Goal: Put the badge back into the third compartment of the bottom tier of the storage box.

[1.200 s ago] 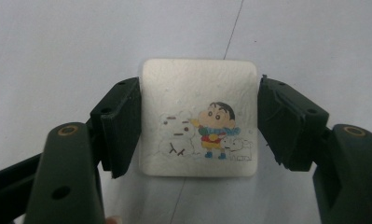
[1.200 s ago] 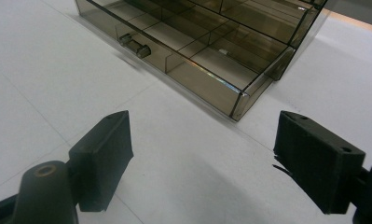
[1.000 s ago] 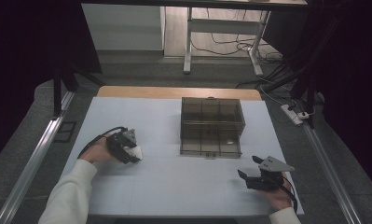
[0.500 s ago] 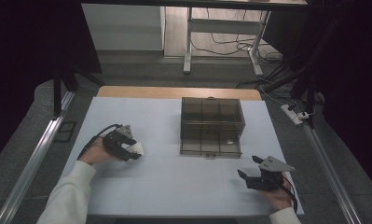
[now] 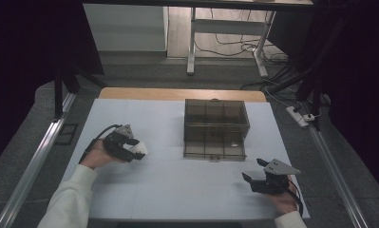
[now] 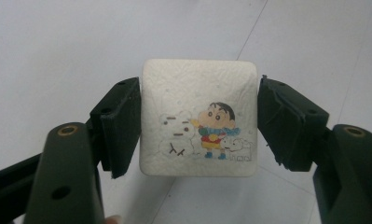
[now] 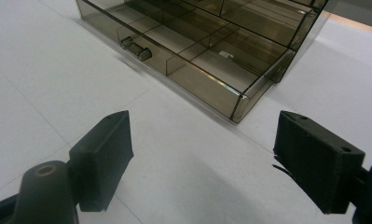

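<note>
A white, softly textured square pack point(image 6: 197, 93) printed with a cartoon child and a snowman sits between the jaws of my left gripper point(image 6: 198, 126), and both pads press on its sides. In the high view the left gripper point(image 5: 137, 151) holds this pack point(image 5: 141, 150) just over the white table, left of centre. My right gripper point(image 5: 253, 170) rests near the front right, its jaws wide apart with nothing between them point(image 7: 202, 158). It faces a smoky transparent drawer box point(image 7: 197, 42) whose lower drawer point(image 5: 214, 148) stands pulled out, with a small handle point(image 7: 136, 49) on its front.
The drawer box point(image 5: 215, 123) stands at the middle back of the white table point(image 5: 177, 190) and is divided into compartments. A wooden edge point(image 5: 177, 93) runs along the table's far side. Metal rails point(image 5: 30, 166) flank the table, and cables lie on the floor behind.
The left gripper with the pack has shifted very slightly to the left. The right gripper has kept still.
</note>
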Motion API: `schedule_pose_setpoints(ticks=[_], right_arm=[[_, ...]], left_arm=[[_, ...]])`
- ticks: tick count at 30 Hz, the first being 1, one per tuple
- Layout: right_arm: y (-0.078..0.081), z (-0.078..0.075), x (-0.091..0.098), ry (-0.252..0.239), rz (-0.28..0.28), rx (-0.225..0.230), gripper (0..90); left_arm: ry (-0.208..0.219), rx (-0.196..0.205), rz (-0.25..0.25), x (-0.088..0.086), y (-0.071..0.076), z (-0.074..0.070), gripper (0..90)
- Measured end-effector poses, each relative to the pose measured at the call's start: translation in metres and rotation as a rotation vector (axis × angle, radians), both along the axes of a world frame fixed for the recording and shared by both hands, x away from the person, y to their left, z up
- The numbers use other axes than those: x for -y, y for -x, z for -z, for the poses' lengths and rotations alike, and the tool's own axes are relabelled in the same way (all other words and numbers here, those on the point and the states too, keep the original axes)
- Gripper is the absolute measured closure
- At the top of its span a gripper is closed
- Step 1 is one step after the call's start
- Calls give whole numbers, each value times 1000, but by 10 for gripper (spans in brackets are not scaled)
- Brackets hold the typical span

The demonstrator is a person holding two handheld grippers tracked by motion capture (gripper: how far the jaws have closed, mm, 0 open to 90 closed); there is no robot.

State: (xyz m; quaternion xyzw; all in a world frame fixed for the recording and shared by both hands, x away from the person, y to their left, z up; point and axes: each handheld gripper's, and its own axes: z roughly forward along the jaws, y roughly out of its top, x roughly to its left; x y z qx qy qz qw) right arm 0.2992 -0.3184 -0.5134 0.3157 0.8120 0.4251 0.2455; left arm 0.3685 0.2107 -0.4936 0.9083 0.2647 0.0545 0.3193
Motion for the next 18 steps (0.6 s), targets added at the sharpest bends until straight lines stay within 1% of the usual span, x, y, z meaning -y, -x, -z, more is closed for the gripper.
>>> schedule_pose_setpoints(ticks=[1, 3, 8, 11, 14, 18], right_arm=[[0, 0, 0, 0, -2, 2, 193], [0, 0, -1, 3, -2, -3, 193], [0, 0, -1, 3, 0, 2, 194], [0, 0, -1, 4, -1, 3, 194], [0, 0, -1, 4, 0, 4, 195], [0, 0, 0, 3, 5, 2, 195]], left_arm=[[-5, 6, 4, 0, 0, -1, 331], [5, 9, -1, 1, 1, -3, 331], [26, 12, -18, 2, 2, -8, 331], [32, 25, -20, 3, 4, -9, 331], [53, 30, -25, 4, 5, -11, 331], [58, 41, -47, 7, 6, -14, 331]])
